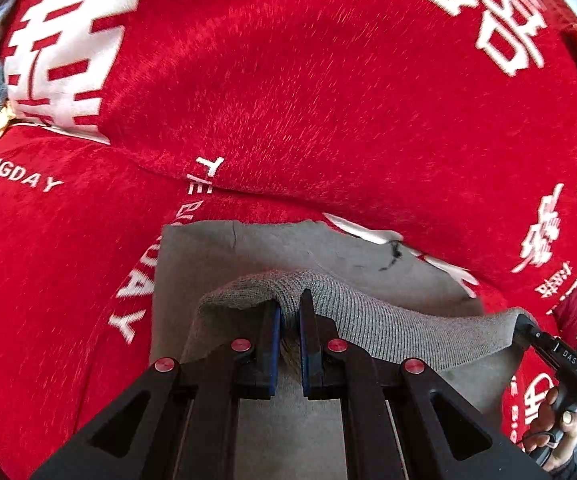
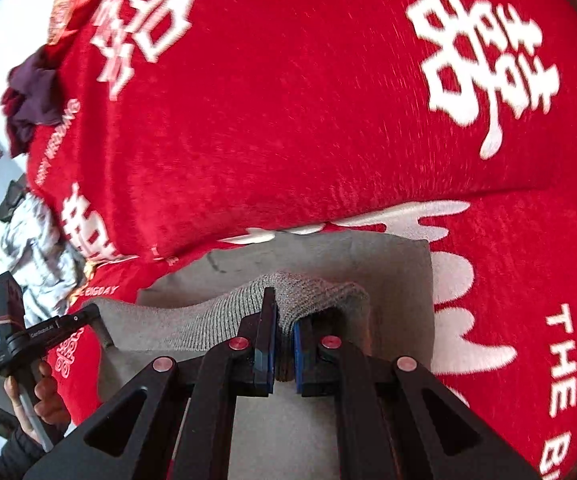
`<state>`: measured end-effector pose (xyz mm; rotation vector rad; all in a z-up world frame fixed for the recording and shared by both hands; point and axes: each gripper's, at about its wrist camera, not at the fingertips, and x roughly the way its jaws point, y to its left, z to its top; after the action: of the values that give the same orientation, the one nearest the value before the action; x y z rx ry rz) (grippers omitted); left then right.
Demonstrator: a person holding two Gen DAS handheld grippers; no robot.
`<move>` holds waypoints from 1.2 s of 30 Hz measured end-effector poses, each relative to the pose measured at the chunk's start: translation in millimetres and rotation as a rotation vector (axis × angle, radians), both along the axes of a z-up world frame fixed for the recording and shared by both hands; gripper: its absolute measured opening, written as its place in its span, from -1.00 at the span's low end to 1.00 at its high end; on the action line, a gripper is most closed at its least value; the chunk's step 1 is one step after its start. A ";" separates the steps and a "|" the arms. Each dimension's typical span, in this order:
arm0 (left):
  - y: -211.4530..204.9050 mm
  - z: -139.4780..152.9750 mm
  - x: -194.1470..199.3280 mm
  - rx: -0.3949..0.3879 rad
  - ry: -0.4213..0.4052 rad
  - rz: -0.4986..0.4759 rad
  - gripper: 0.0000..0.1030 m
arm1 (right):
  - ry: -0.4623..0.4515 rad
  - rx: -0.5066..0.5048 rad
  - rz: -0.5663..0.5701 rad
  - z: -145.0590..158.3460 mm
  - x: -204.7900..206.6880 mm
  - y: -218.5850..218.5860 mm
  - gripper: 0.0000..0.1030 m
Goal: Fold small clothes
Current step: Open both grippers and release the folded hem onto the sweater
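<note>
Both grippers are clamped on the grey garment (image 1: 388,328)! The left gripper (image 1: 290,312) has its fingers pinched tight on the ribbed edge, and the right gripper (image 2: 284,320) nips the same edge further along. The cloth hangs stretched between them, above the red blanket (image 1: 288,100) spread ahead of the fingers.

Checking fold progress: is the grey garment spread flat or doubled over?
Doubled over: grey knit garment's ribbed edge, pinched up, hangs above its flat layer.

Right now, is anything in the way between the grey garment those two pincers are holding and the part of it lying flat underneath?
Nothing visible. The left gripper and right gripper pinch the grey garment by its ribbed edge above its own flat part, on the red blanket.
</note>
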<state>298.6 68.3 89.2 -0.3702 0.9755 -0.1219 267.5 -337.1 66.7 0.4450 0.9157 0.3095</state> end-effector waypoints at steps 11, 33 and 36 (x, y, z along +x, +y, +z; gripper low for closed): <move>14.3 -70.6 48.2 -0.090 0.177 0.084 -0.77 | 0.173 -0.028 -0.050 -71.2 51.0 -0.9 -0.72; -50.7 -47.4 4.5 0.191 0.044 -0.166 0.81 | 0.079 -0.264 0.105 -50.0 32.2 52.9 0.39; -39.7 -75.0 19.0 0.315 0.119 -0.088 0.87 | 0.154 -0.427 0.063 -75.2 44.5 53.4 0.38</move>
<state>317.6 28.5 14.2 -0.0451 1.1099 -0.0249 312.0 -283.7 -8.6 0.0462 1.1156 0.1307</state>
